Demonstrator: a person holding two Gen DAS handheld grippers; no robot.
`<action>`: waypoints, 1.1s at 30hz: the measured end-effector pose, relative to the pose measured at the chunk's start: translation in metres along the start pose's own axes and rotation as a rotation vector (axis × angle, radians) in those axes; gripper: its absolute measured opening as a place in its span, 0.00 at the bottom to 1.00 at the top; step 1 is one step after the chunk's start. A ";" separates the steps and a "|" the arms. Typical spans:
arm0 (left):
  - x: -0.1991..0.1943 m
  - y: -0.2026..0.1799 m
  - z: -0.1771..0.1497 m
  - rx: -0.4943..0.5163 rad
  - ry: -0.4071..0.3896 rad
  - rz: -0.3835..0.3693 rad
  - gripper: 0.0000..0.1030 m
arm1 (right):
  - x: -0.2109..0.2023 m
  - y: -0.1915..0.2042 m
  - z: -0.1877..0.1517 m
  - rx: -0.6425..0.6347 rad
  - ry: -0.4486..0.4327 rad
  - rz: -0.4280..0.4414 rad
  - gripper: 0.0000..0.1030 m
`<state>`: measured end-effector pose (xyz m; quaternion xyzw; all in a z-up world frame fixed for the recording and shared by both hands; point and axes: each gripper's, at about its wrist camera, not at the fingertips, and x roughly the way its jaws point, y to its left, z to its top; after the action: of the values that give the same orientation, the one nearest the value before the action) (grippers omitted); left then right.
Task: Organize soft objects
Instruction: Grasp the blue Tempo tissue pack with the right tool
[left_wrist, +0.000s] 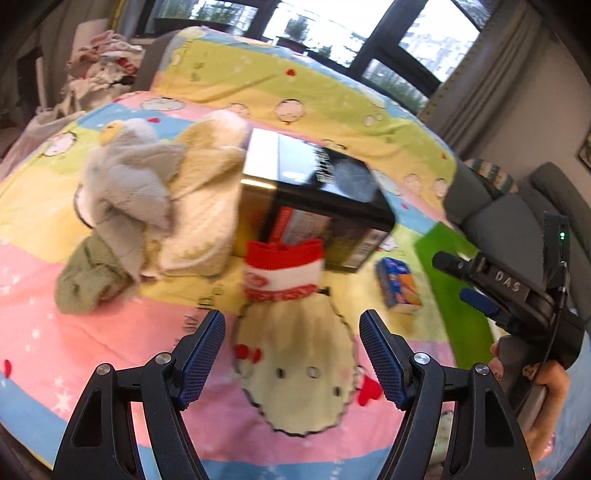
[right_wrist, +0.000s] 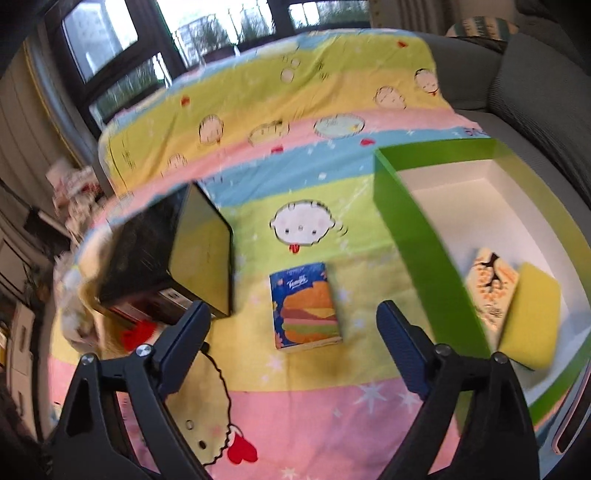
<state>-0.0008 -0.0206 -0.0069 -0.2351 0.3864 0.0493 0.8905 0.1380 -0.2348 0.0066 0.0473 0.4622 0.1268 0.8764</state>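
Right wrist view: the right gripper (right_wrist: 291, 332) hangs over a striped cartoon blanket (right_wrist: 314, 406), fingers spread wide and holding nothing, with a tissue pack (right_wrist: 306, 310) lying flat between them. To the right, a green box (right_wrist: 413, 236) already contains a yellow sponge (right_wrist: 528, 325) and a patterned soft item (right_wrist: 489, 291).

In the left wrist view, the left gripper (left_wrist: 291, 347) is also wide open and empty, facing a red-and-white sock (left_wrist: 282, 271) that rests against a black carton (left_wrist: 317, 195), beside a pile of plush and towels (left_wrist: 147, 195).

Risk: the fingers may pinch the blanket along with the thin pack.
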 end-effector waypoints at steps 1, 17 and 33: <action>0.000 0.002 0.000 0.001 -0.001 0.014 0.73 | 0.009 0.003 -0.001 -0.009 0.016 -0.011 0.85; -0.003 0.019 0.000 0.022 0.029 0.053 0.73 | 0.064 0.023 -0.021 -0.139 0.171 -0.159 0.50; -0.001 0.026 0.001 -0.023 0.057 0.022 0.73 | 0.023 0.057 -0.077 -0.177 0.283 0.118 0.52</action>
<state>-0.0075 0.0026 -0.0155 -0.2425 0.4136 0.0567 0.8758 0.0770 -0.1762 -0.0445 -0.0212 0.5645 0.2234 0.7943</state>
